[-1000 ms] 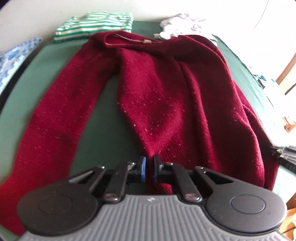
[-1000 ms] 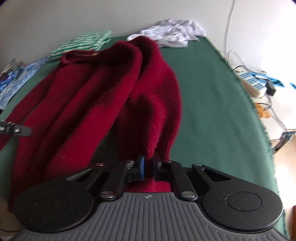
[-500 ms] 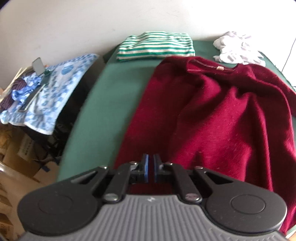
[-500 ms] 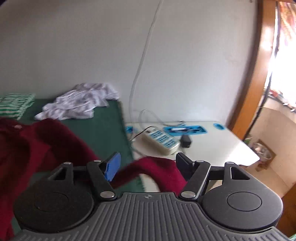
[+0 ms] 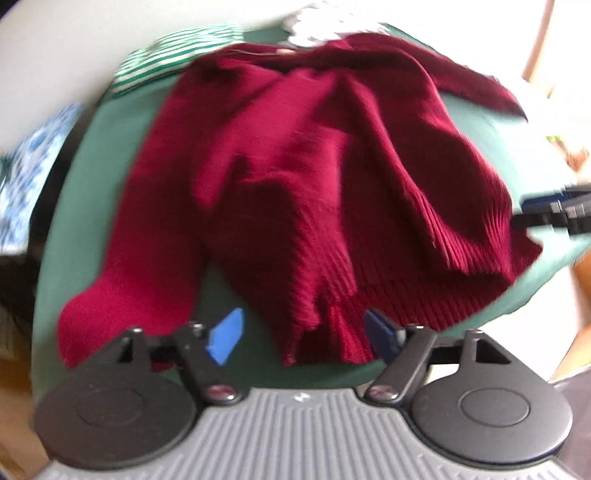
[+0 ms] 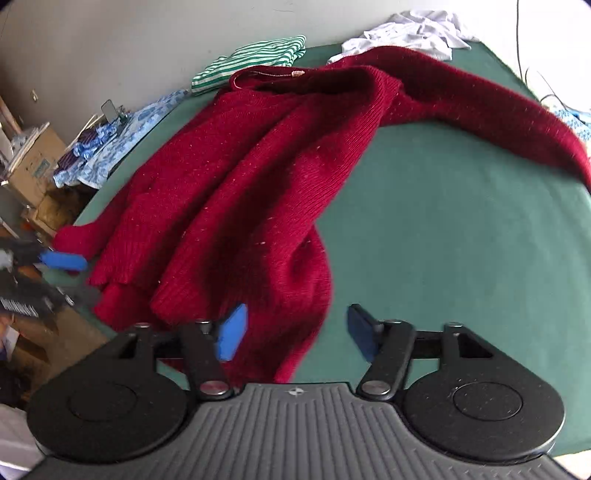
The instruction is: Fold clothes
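Left wrist view: one red sweater lies on the green table; its hem sits untouched between the opening left gripper jaws.

Right wrist view: one sweater, one striped shirt, one white garment. The right gripper, empty, is closing just above the hem.

A crumpled red sweater is spread on the green-covered bench. The right tool is seen closing, its pads clear of the hem lying between them.
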